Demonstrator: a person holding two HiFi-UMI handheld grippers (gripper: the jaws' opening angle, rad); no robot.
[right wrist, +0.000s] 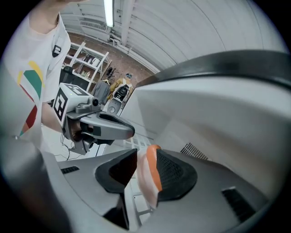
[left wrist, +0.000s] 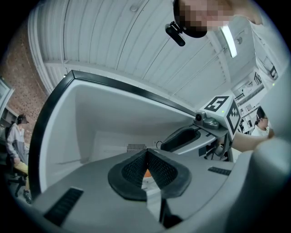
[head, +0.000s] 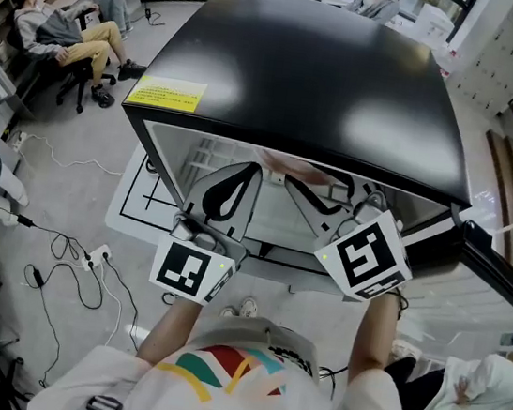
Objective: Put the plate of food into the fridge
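Inside, one pale, orange-rimmed round plate (right wrist: 152, 182) sits in the white, black-topped fridge (head: 331, 77), at twelve o'clock from two grippers. The left gripper (left wrist: 146, 164) pinches its rim; the right gripper (right wrist: 148, 170) has its jaws apart around it.

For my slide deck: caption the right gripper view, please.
Right hand-held gripper, jaws apart around the orange-rimmed plate, inside the fridge; left hand-held gripper alongside.

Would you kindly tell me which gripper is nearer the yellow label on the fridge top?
Left. The left gripper reaches into the fridge below the yellow label in the head view; the right gripper sits beyond it, farther from the label.
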